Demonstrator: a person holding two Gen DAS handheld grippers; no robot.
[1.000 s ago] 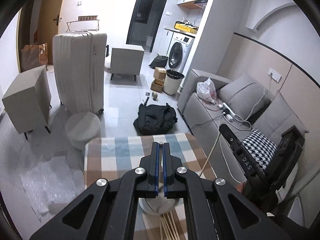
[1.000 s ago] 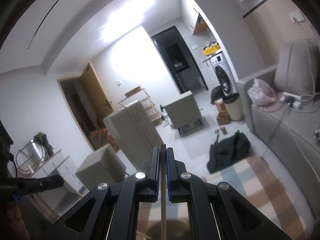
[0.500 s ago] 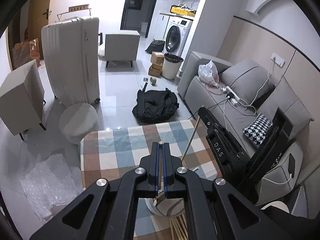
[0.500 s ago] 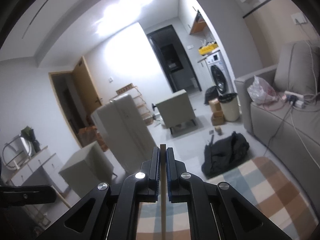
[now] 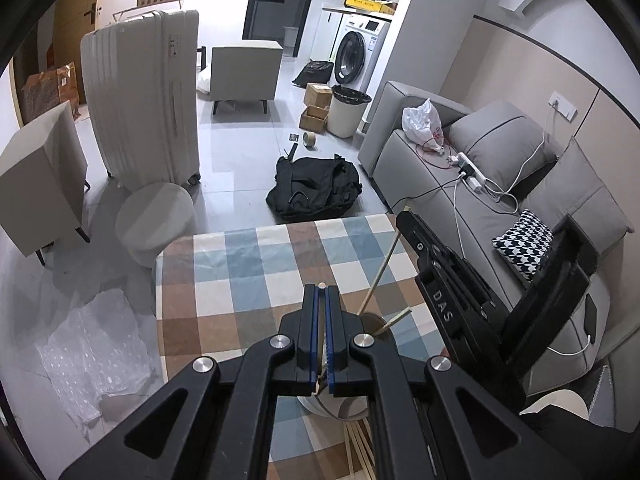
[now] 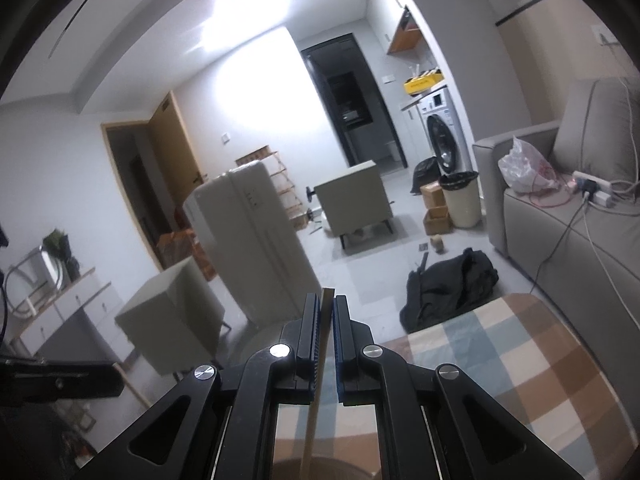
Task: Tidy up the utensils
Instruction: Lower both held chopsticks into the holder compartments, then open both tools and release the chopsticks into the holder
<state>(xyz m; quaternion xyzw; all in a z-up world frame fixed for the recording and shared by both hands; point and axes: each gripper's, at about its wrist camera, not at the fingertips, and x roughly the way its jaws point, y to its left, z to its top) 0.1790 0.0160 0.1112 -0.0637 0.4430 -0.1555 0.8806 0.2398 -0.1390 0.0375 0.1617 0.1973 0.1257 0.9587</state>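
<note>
My left gripper [image 5: 321, 292] is shut on a thin wooden chopstick [image 5: 321, 285] whose tip shows between the blue pads, above a white round holder [image 5: 340, 410] on the checked tablecloth [image 5: 248, 280]. Several loose chopsticks [image 5: 360, 444] lie below the holder. My right gripper [image 6: 327, 300] holds another chopstick [image 6: 318, 380] between its pads, with a small gap showing on the right side. In the left wrist view the right gripper [image 5: 404, 216] is tilted over the holder, its chopstick [image 5: 380, 272] slanting down into it. One more stick [image 5: 394, 320] leans in the holder.
A grey sofa [image 5: 480, 184] with cables and a checked cushion stands to the right of the table. A black bag [image 5: 316, 192], white suitcase [image 5: 144, 100], round stool [image 5: 154, 220] and bubble wrap [image 5: 92, 360] are on the floor beyond and left.
Both grippers have tilted downward over the table. The right gripper's chopstick has lowered into the holder and its jaws have loosened a little.
</note>
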